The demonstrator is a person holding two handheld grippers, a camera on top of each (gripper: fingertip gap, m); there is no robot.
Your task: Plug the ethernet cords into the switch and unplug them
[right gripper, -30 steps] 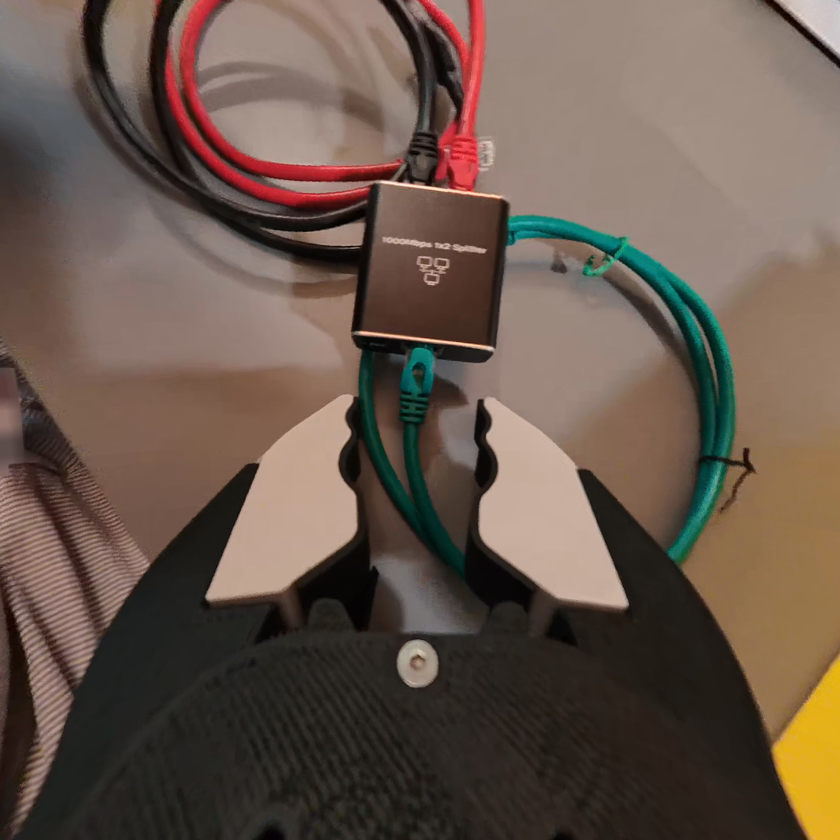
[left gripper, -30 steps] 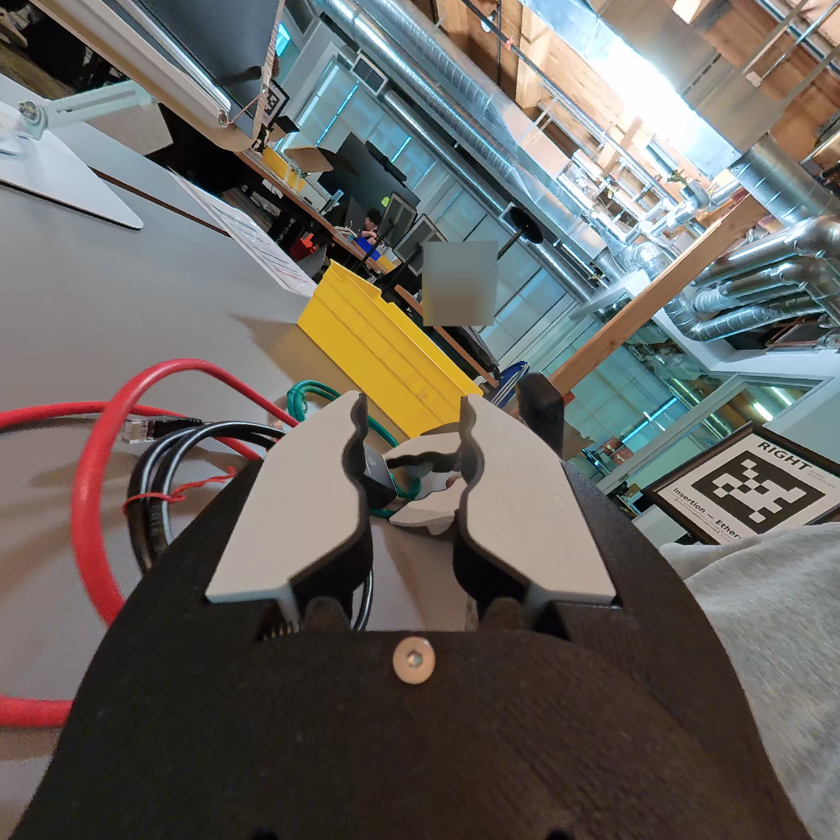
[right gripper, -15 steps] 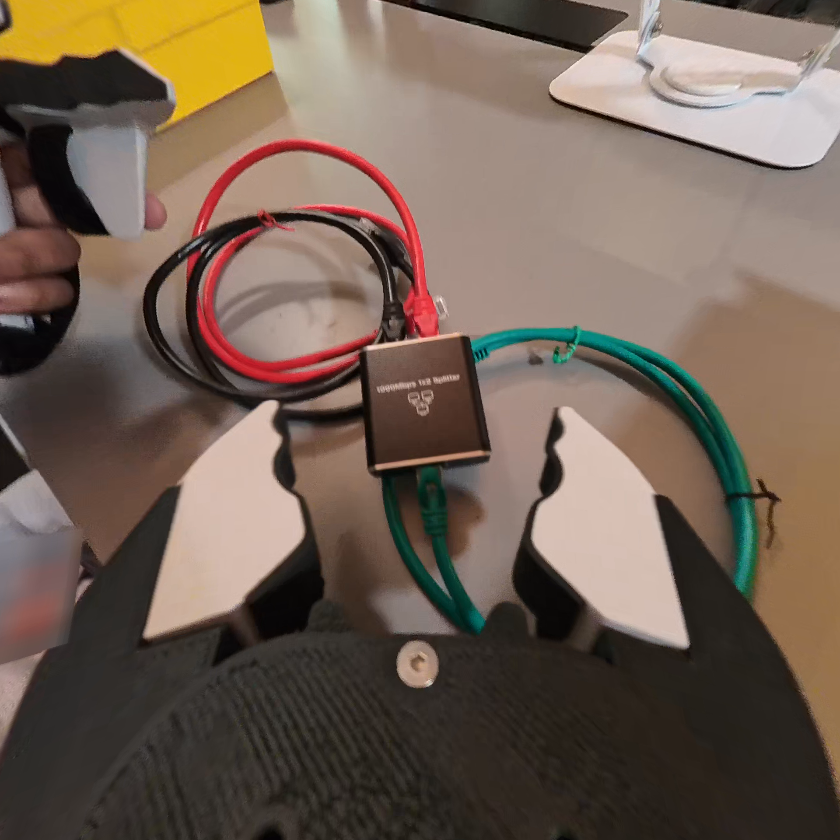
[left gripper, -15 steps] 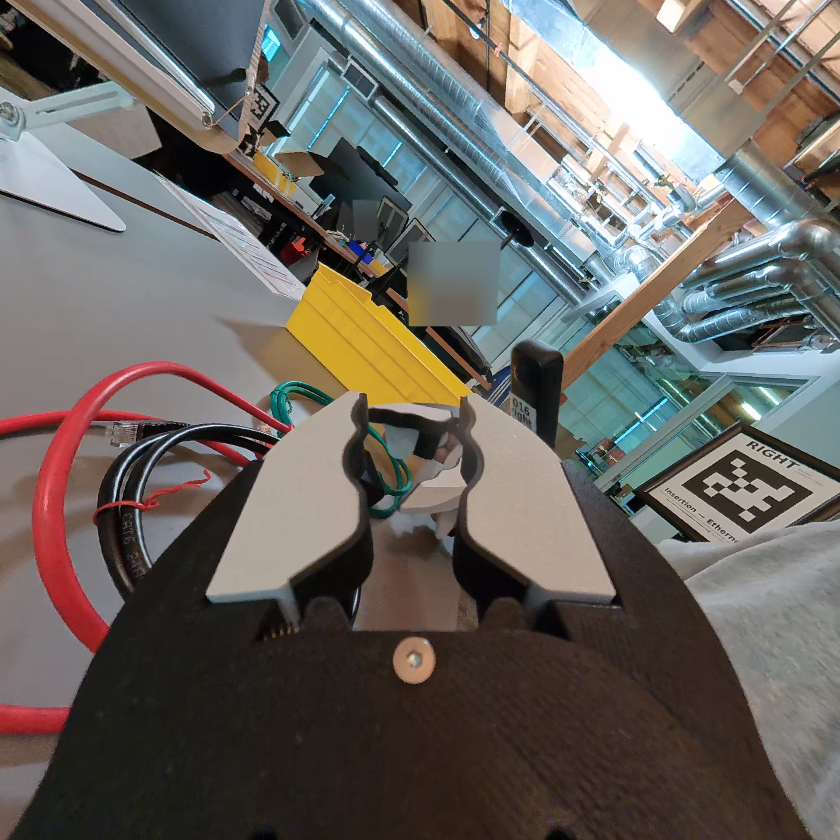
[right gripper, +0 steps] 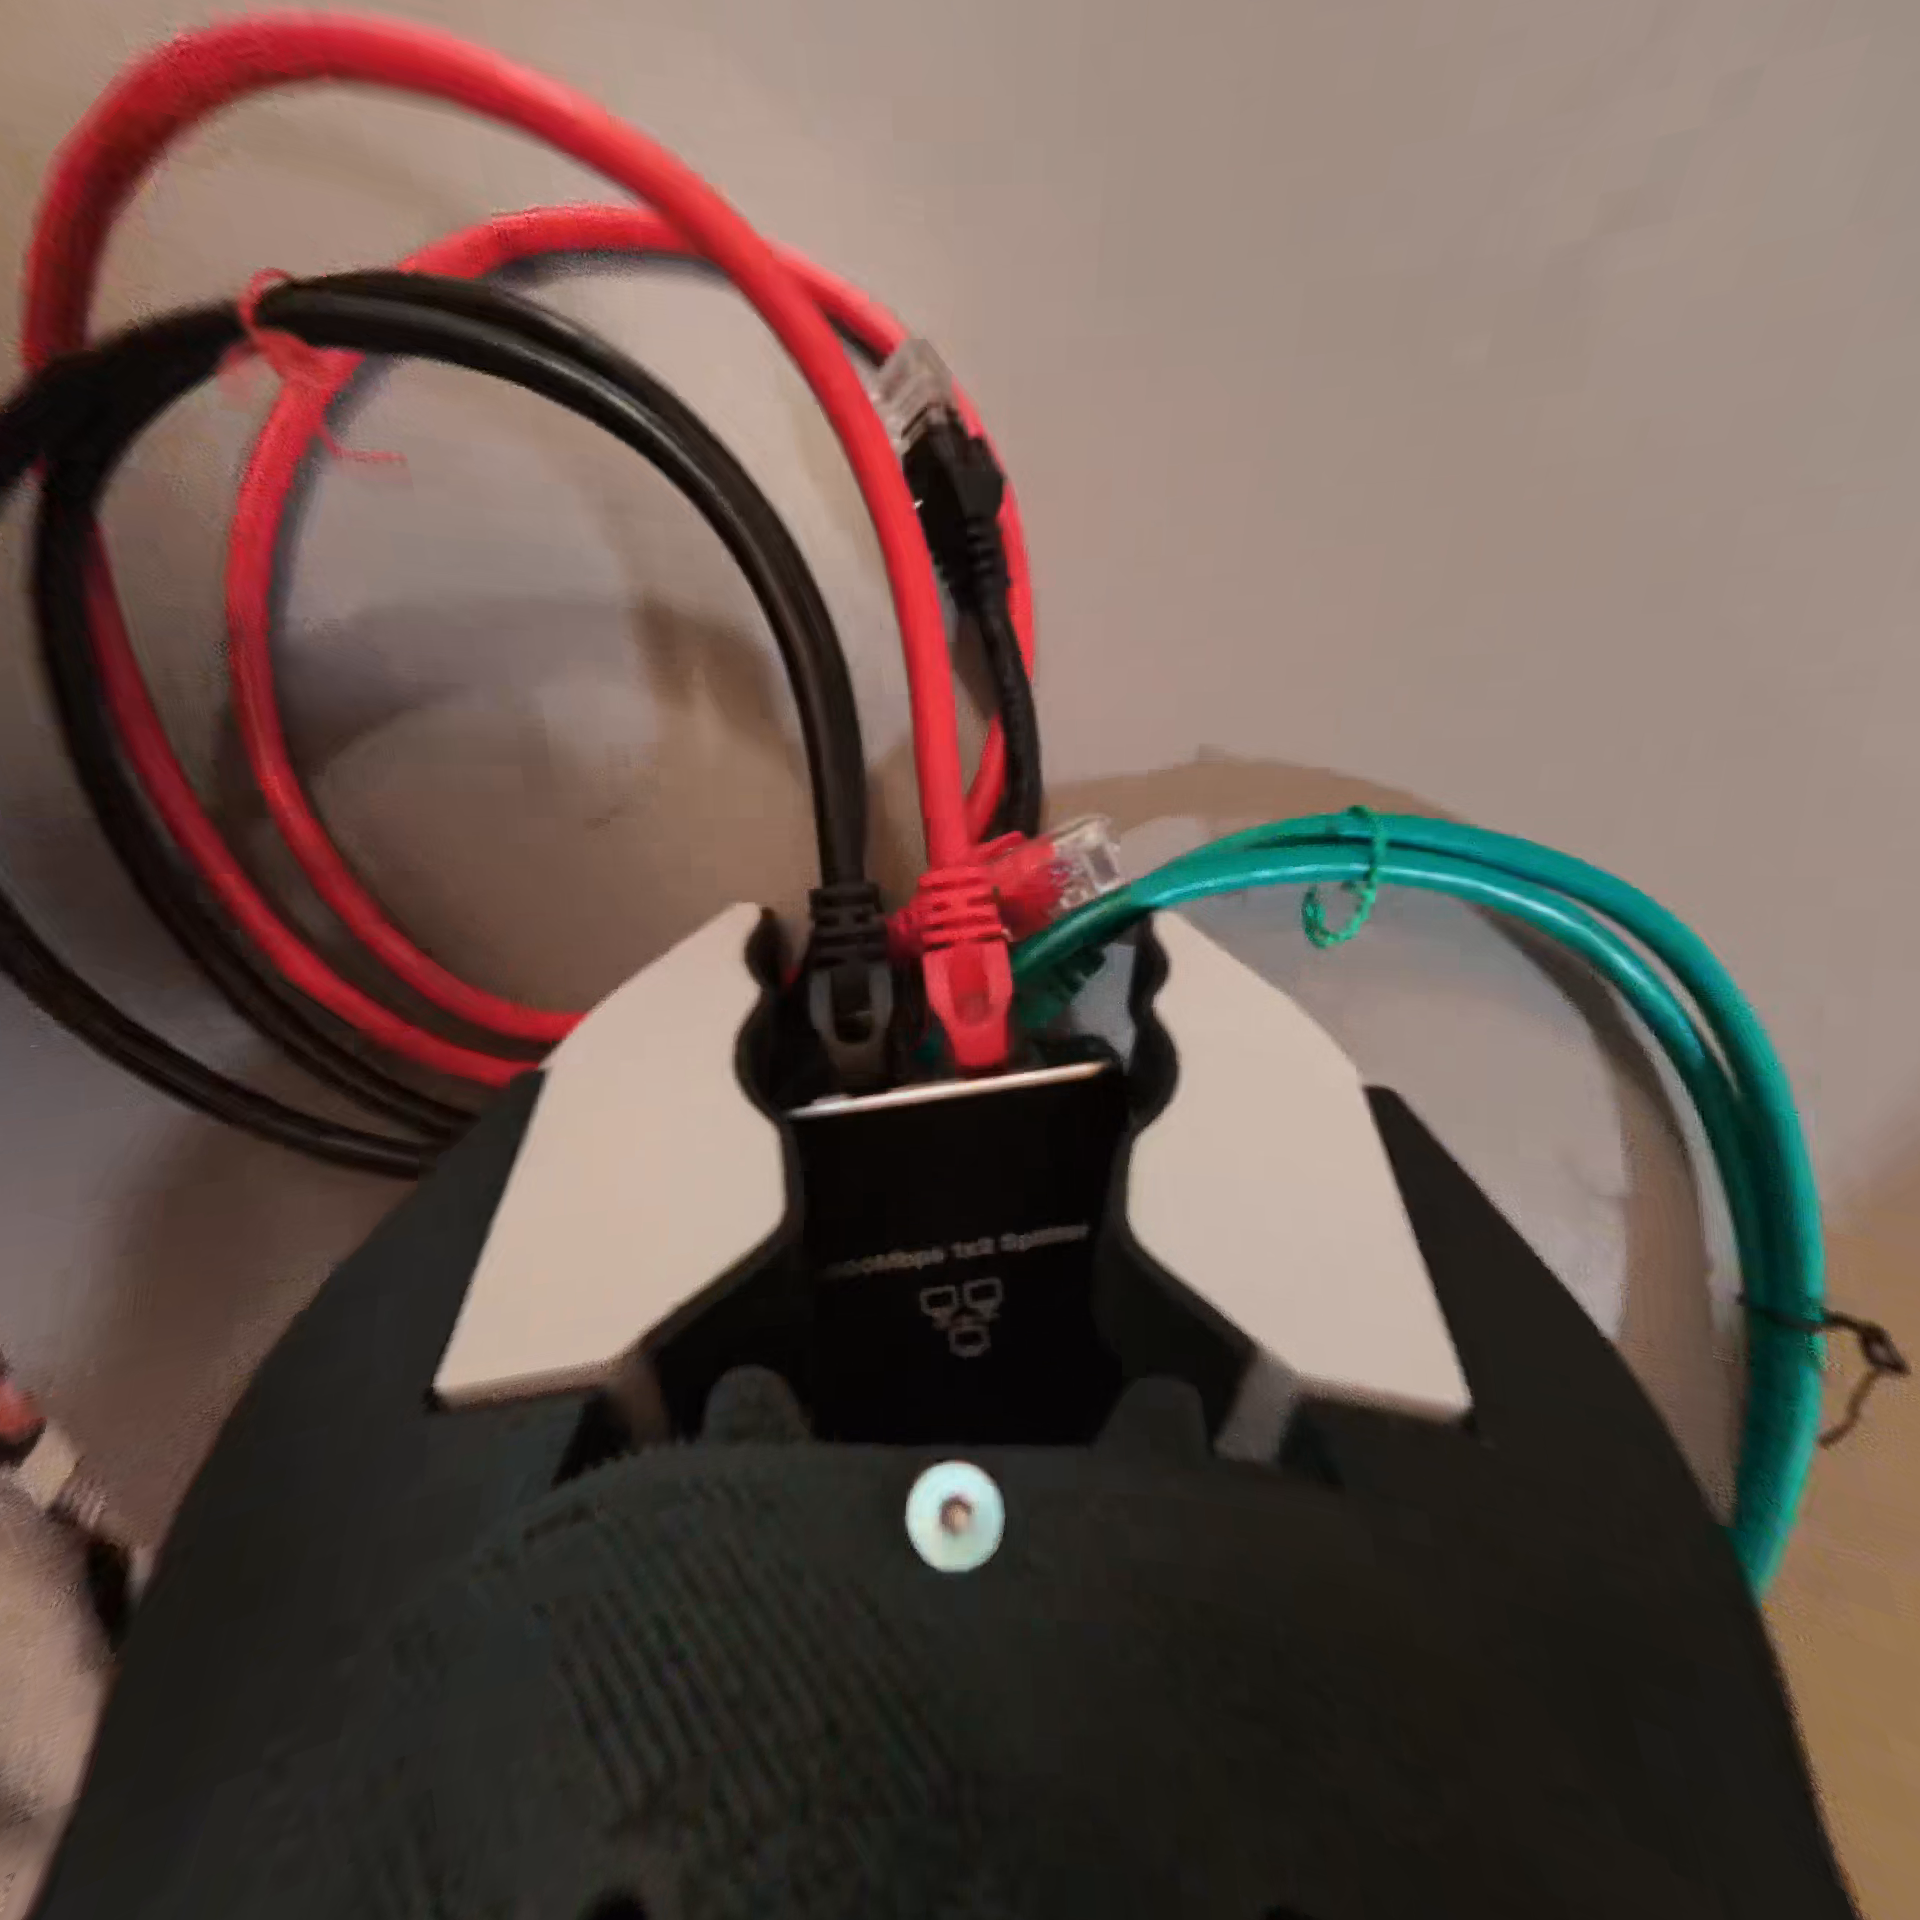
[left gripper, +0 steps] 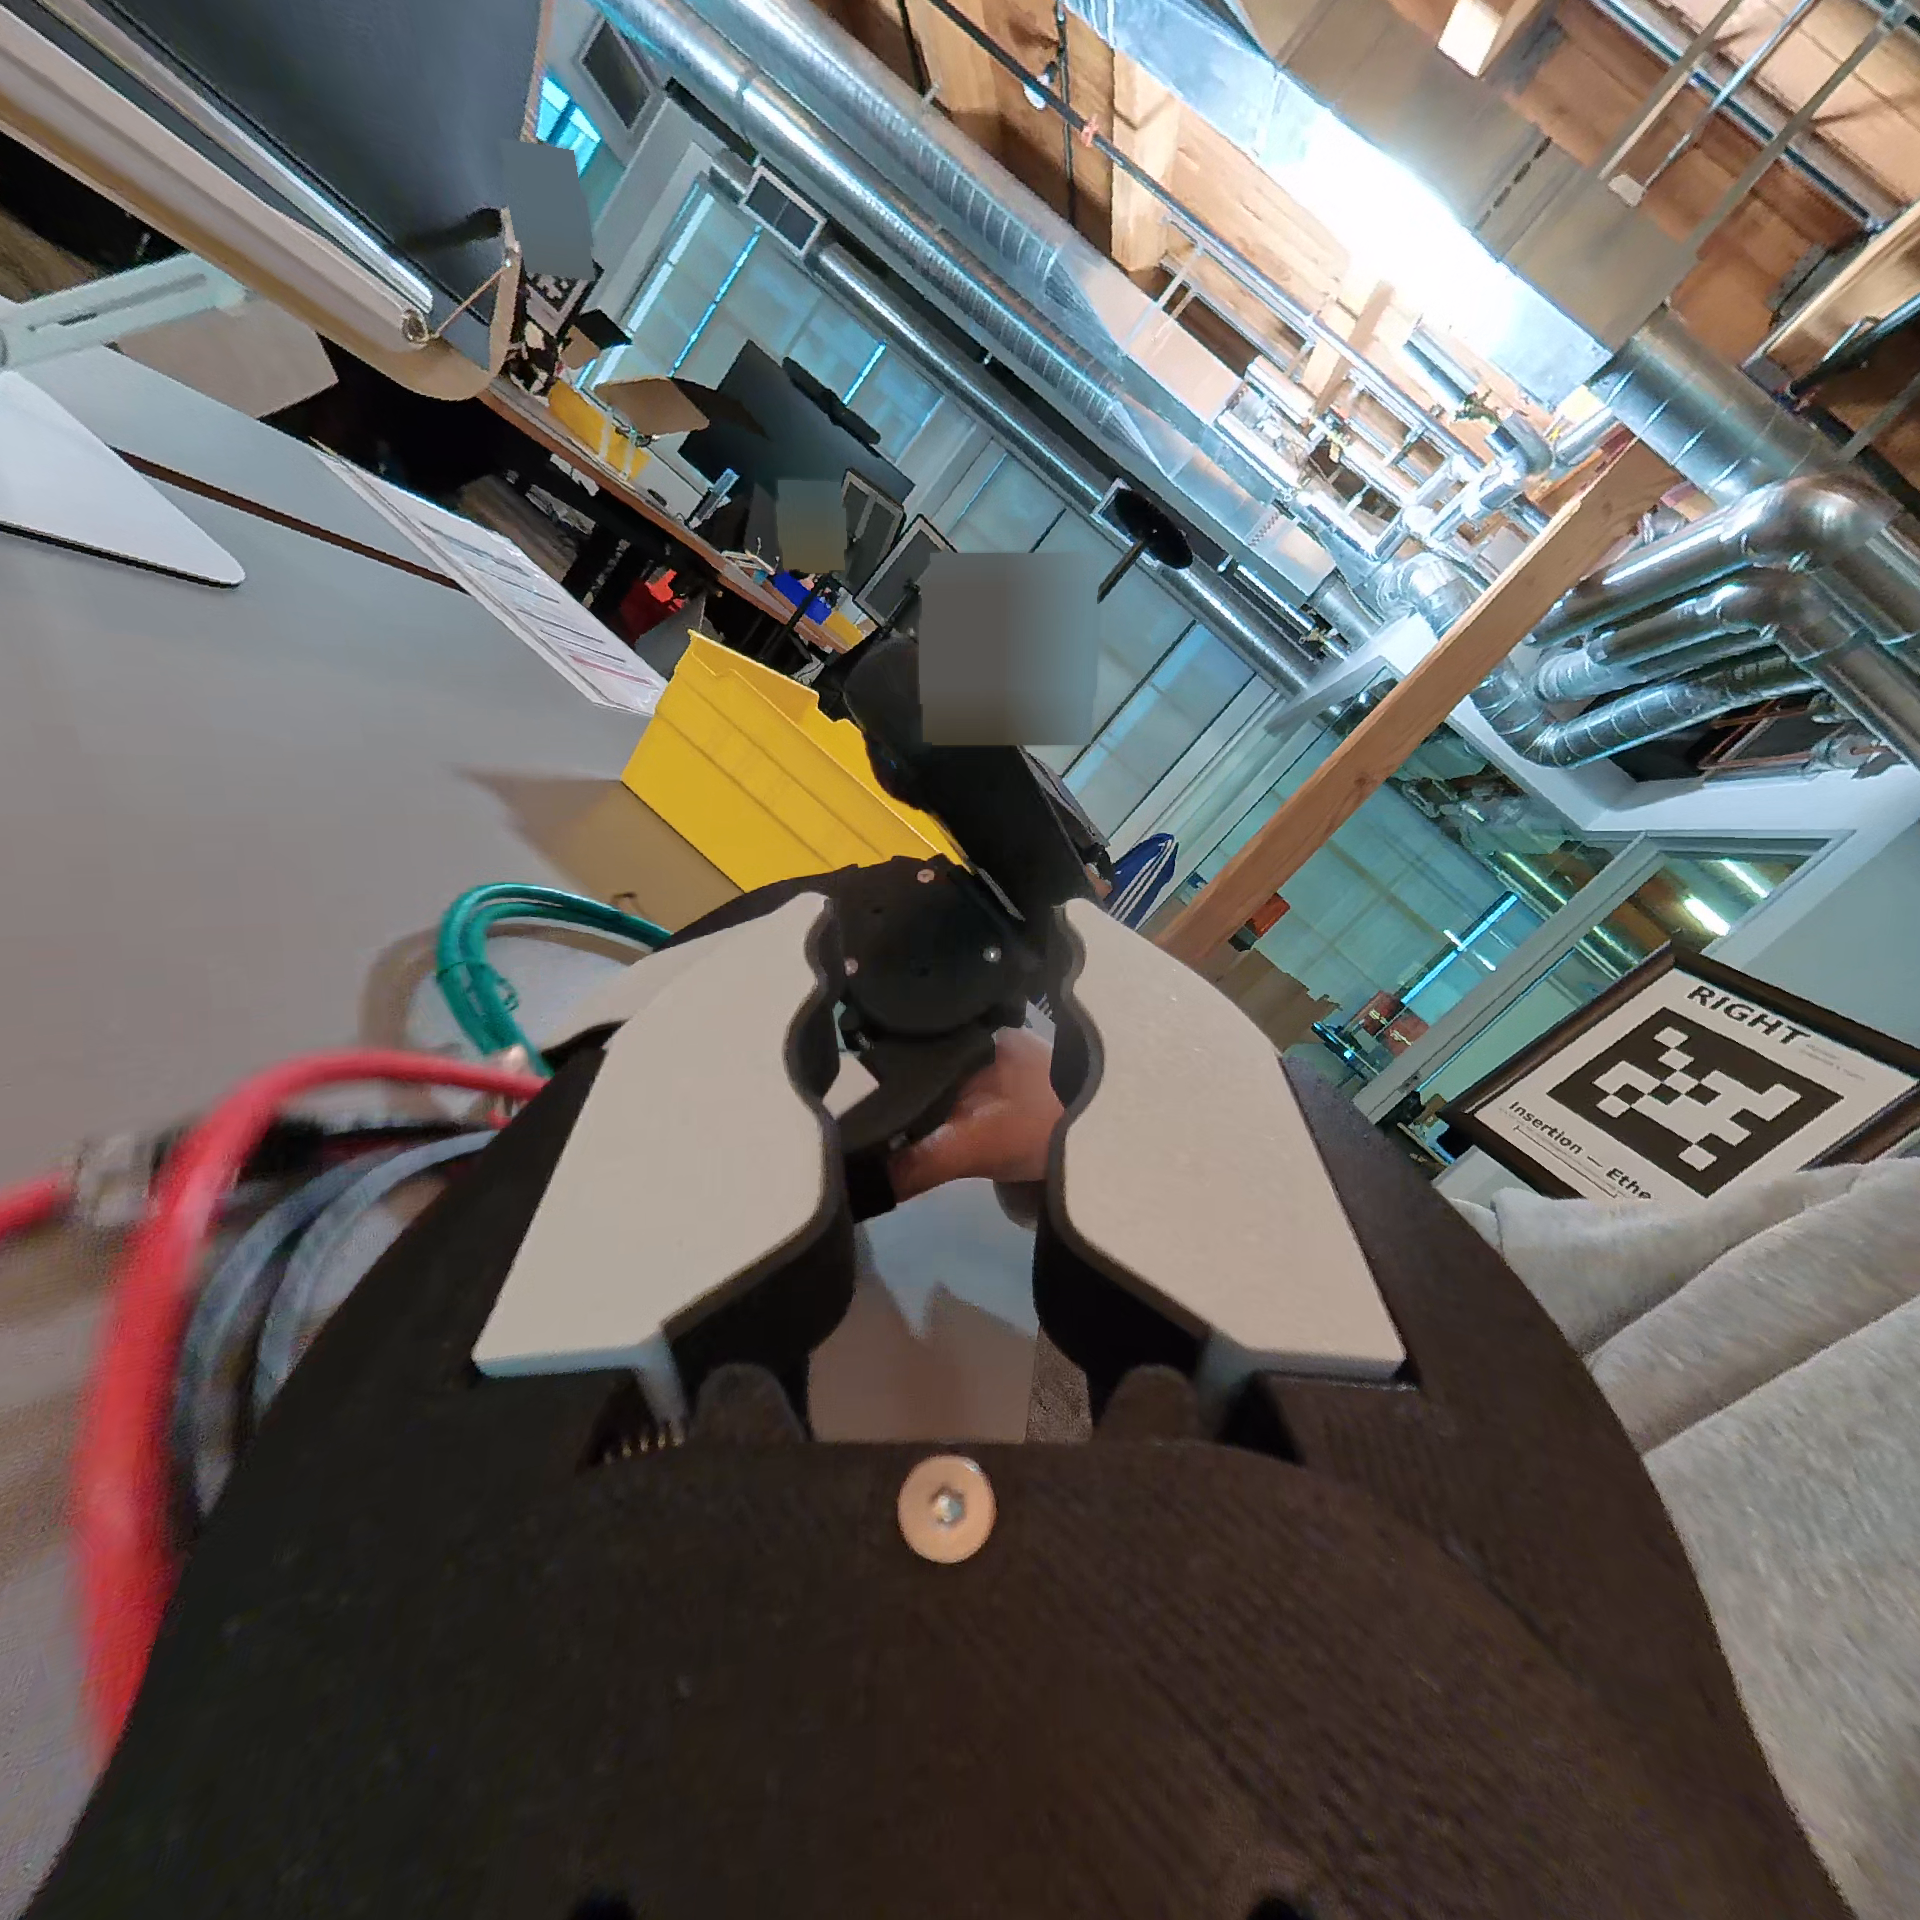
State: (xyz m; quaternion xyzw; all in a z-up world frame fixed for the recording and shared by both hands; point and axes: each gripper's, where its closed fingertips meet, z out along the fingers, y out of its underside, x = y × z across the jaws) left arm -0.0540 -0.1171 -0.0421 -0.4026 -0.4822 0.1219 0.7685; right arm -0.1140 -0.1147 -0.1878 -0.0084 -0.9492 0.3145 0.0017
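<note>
The switch (right gripper: 956, 1247), a small black box, lies between the fingers of my right gripper (right gripper: 956, 920), whose jaws press on its two sides. A black plug (right gripper: 847, 956) and a red plug (right gripper: 961, 966) sit in its far face. The green cord (right gripper: 1558, 883) loops out to the right. A loose red plug end (right gripper: 1070, 862) and a loose black plug end (right gripper: 935, 416) lie beyond. My left gripper (left gripper: 940, 914) is open and empty, low over the table, facing the right gripper's body (left gripper: 925, 987) and the hand (left gripper: 987, 1132) holding it.
The red cord (left gripper: 135, 1351) and green cord (left gripper: 488, 935) lie left of the left gripper. A yellow bin (left gripper: 758, 769) stands at the table's far edge, a white base plate (left gripper: 94, 499) far left, a framed marker board (left gripper: 1704, 1091) right, and a grey sleeve (left gripper: 1714, 1351).
My right gripper moved forward over the switch and narrowed its wide-open jaws onto it. The left gripper's jaw gap is unchanged; the right gripper's body now fills the view ahead of it.
</note>
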